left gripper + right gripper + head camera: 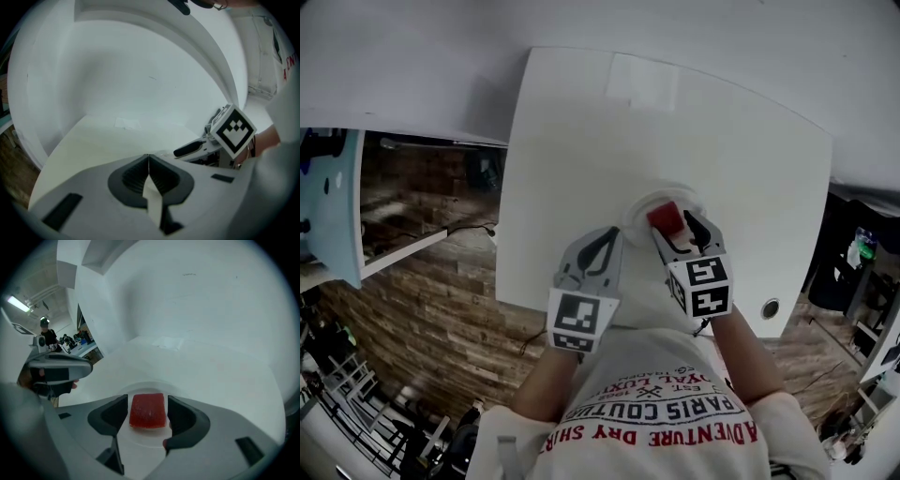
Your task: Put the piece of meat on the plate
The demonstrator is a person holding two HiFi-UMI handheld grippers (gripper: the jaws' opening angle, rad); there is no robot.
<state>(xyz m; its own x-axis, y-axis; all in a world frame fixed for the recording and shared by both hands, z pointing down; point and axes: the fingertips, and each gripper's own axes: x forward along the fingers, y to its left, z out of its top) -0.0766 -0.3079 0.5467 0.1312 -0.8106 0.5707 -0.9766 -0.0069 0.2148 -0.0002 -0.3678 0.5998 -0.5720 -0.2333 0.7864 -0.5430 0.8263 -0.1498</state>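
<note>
A red block of meat (664, 217) lies flat on a small white plate (634, 221) near the front of the white table. In the right gripper view the meat (148, 411) sits between the two dark pads of my right gripper (147, 401), with a thin gap on each side, and the plate's rim (146, 382) curves just beyond it. My right gripper (675, 230) stands open around the meat. Beside the plate to the left, my left gripper (609, 239) is shut and holds nothing; its jaws meet in a line (148, 157).
The white table (581, 141) ends in a front edge close to the person's body and a left edge above a wooden floor (431, 309). A round hole (770, 307) sits at the table's front right. A pale paper patch (642, 84) lies at the far side.
</note>
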